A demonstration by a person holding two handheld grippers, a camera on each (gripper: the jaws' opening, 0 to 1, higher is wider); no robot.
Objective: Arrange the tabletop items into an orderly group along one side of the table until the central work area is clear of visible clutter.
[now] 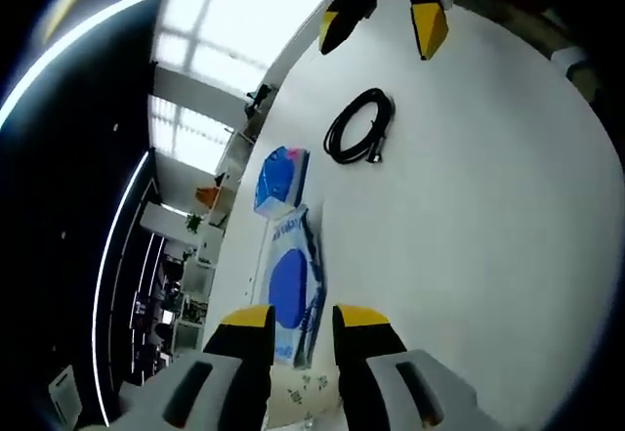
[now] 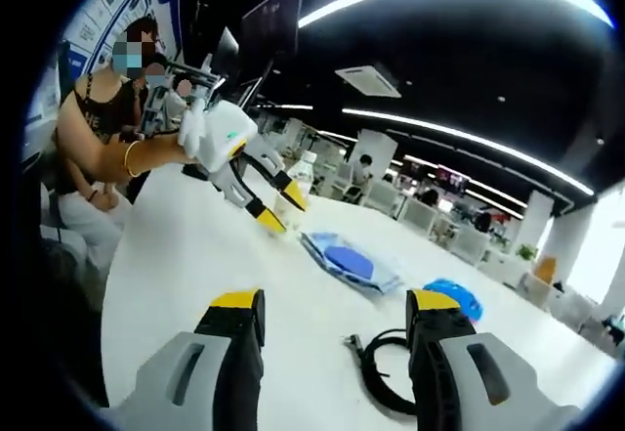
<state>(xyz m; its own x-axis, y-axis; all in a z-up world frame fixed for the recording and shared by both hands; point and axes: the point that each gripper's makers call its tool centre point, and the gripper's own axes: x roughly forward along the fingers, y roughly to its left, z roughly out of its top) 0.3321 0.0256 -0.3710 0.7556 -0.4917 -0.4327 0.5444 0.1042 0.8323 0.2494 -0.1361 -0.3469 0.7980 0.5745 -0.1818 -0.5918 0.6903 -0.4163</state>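
Note:
On the white table (image 1: 469,236) lie a black coiled cable (image 1: 359,126), a blue pouch (image 1: 281,179) and a flat blue-and-white packet (image 1: 290,289). My left gripper (image 1: 303,325) hangs over the packet's near end, jaws a narrow gap apart, with a pale speckled thing (image 1: 301,392) low between them. The right gripper (image 1: 383,28) is open beyond the cable. In the right gripper view my right gripper (image 2: 334,304) stands wide open above the cable (image 2: 386,372). The pouch (image 2: 454,299) and packet (image 2: 350,260) lie further on. The left gripper (image 2: 278,204) tips down beside a clear bottle (image 2: 303,172).
A seated person (image 2: 98,108) at the table's far end holds the left gripper. Bare white tabletop (image 2: 166,255) stretches to the left of the packet. Desks and screens stand beyond the table's edge.

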